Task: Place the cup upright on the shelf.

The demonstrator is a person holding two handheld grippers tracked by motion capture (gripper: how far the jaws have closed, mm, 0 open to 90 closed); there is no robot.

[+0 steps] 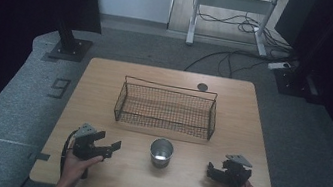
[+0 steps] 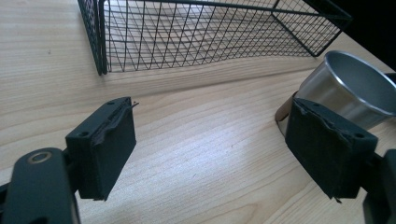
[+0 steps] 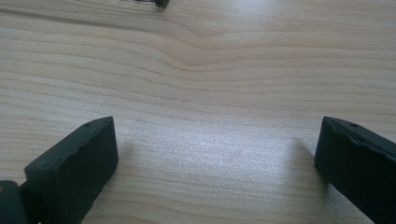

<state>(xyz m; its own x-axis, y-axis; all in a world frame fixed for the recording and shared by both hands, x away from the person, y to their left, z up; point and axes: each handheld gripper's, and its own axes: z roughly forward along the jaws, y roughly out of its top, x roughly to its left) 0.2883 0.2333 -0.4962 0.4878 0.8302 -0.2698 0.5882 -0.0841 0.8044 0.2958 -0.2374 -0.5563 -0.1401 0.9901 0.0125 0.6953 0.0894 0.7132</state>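
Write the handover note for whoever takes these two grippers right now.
Left gripper: open, holding nothing, just left of the metal cup.
Right gripper: open, holding nothing, over bare table to the cup's right.
Cup: upright on the table, in front of the wire basket, apart from it.
Done: nothing gripped yet.
Left: probably grasp the cup; the left gripper is nearer. The basket looks a likely destination.

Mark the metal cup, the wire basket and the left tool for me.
metal cup (image 1: 161, 152), high view, on its inner floor.
wire basket (image 1: 163, 124), high view, on its near mesh wall.
left tool (image 2: 210, 140), left gripper view, midway between its open jaws.
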